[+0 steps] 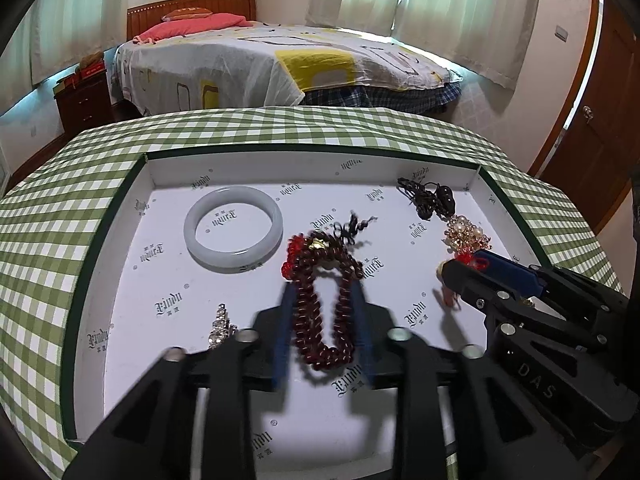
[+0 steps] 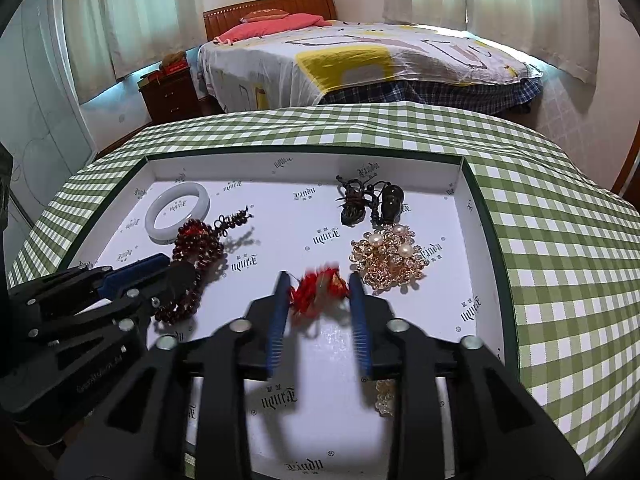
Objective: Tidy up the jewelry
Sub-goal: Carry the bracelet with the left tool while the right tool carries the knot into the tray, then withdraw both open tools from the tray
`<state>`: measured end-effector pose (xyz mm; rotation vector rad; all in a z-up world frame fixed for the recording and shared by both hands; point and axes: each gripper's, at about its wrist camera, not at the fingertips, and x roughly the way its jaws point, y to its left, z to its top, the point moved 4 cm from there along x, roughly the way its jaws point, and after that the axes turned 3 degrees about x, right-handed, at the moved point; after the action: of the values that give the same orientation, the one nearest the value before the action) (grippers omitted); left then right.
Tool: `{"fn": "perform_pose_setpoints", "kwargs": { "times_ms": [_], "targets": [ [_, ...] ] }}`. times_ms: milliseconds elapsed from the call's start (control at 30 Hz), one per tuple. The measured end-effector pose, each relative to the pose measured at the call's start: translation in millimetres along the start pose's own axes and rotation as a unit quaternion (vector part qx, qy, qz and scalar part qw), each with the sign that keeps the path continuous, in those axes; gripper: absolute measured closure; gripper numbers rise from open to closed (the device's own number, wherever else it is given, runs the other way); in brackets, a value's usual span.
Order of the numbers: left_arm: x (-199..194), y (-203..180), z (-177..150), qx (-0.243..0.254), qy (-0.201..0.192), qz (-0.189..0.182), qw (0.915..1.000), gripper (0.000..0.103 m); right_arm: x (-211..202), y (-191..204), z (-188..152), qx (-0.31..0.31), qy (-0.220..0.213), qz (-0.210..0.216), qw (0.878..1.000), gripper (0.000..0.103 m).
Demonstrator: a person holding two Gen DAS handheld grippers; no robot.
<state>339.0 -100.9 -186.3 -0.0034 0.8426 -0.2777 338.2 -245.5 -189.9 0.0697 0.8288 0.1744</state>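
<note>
A white tray (image 1: 120, 264) lies on a green checked cloth and holds the jewelry. My left gripper (image 1: 323, 292) is open, its blue fingers either side of a dark red bead strand (image 1: 320, 300) with red crystals and a black tassel. My right gripper (image 2: 318, 280) is open around a red tassel charm with a gold piece (image 2: 320, 286). A pale jade bangle (image 1: 233, 228) lies at the tray's back left. A gold and pearl brooch (image 2: 390, 260) and a dark corded pendant (image 2: 368, 200) lie at the back right. A rhinestone piece (image 1: 220, 326) lies by my left gripper.
The tray's walls (image 2: 486, 216) ring the work area. A small pearl piece (image 2: 386, 396) peeks out under my right gripper. The checked cloth (image 2: 560, 260) covers the table around the tray. A bed (image 1: 280, 68) and a nightstand (image 1: 82, 100) stand beyond the table.
</note>
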Motion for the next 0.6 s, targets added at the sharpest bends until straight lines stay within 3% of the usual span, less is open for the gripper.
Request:
{"fn": "perform_pose_setpoints", "kwargs": {
  "times_ms": [133, 267, 400, 600],
  "targets": [
    [-3, -1, 0, 0.001, -0.001, -0.003, 1.0, 0.067, -4, 2, 1, 0.0, -0.003, 0.003, 1.0, 0.071],
    [-12, -1, 2, 0.004, -0.013, 0.003, 0.9999, 0.05, -15, 4, 3, -0.002, -0.015, 0.004, 1.0, 0.067],
    [-20, 1, 5, -0.001, -0.023, 0.006, 0.9997, 0.042, -28, 6, 6, -0.001, -0.028, 0.005, 1.0, 0.064],
    [-37, 1, 6, 0.0, -0.037, 0.006, 0.9993, 0.04, -45, 9, 7, -0.002, -0.041, 0.006, 0.999, 0.059]
  ]
}}
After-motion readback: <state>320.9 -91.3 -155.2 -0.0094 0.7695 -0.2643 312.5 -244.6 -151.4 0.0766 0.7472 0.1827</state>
